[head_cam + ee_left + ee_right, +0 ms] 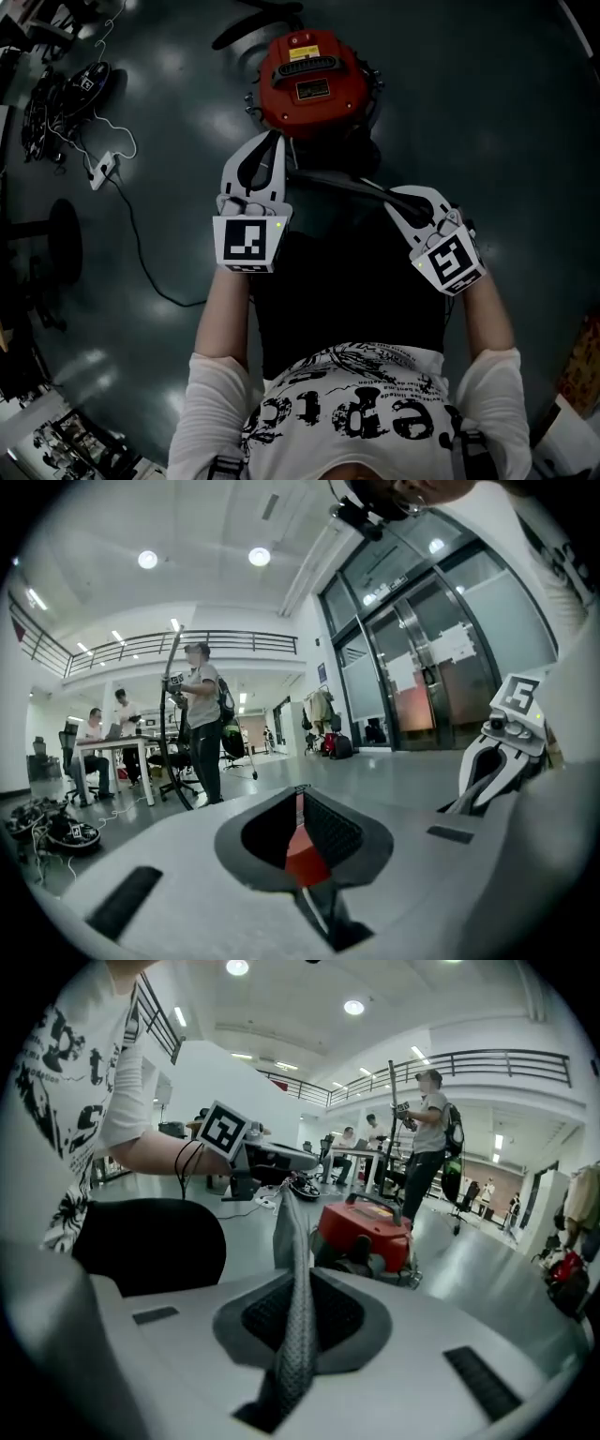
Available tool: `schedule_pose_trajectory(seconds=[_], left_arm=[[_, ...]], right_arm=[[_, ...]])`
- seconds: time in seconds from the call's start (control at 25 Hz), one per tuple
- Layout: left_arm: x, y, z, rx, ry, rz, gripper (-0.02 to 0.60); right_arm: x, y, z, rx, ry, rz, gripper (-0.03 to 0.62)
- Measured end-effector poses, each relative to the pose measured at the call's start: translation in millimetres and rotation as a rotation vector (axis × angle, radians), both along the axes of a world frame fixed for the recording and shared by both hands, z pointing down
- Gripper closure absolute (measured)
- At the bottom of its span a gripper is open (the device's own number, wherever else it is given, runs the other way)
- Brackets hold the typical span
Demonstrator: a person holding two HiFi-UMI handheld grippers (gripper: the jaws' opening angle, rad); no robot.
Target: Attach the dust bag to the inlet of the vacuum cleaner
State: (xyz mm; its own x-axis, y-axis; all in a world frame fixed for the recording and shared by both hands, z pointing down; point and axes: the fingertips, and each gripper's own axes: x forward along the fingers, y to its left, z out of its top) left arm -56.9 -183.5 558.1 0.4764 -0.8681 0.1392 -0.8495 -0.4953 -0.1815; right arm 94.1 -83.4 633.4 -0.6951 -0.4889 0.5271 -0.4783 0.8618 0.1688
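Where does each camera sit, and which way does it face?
Head view: on the person's head, looking steeply down at the vacuum and bag; shirt, forearms, left gripper and right gripper show.
Left gripper view: on the left gripper, looking level across the floor; its shut jaws and the right gripper show.
Right gripper view: on the right gripper, angled down at the vacuum; its jaws on the bag, a sleeve, the left gripper.
Shared: a standing person, in both gripper views.

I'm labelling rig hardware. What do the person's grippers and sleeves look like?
Both the left gripper and right gripper have white moulded shells with dark textured tongs. Each carries a cube with black-and-white square markers. The person wears white sleeves.
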Motion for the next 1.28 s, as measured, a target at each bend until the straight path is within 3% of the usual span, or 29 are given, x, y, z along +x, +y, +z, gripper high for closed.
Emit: schedule_pose_trajectory(seconds=[0.32, 0.48, 0.64, 0.84, 1.04, 1.28], left_arm=[[10, -73, 30, -0.006, -0.173, 0.091, 0.49], [10, -112, 58, -0.057, -0.297, 0.149, 0.423], [11, -135, 72, -0.092, -0.399, 0.219, 0.42], [18, -151, 81, -0.074, -0.533, 0.296, 0.42], [28, -160, 81, -0.053, -0.581, 0.325, 0.421], [30, -160, 81, -0.036, -0.568, 0.332, 0.422]], right_arm=[[-10, -12, 21, -0.054, -0.017, -0.057, 0.569], [-14, -13, 30, -0.092, 0.0, -0.083, 0.569], [-16, -13, 36, -0.116, 0.044, -0.124, 0.569], [-14, -16, 40, -0.098, 0.054, -0.136, 0.569], [-13, -20, 42, -0.063, 0.054, -0.132, 0.569], [-6, -27, 53, 0.014, 0.122, -0.121, 0.569]])
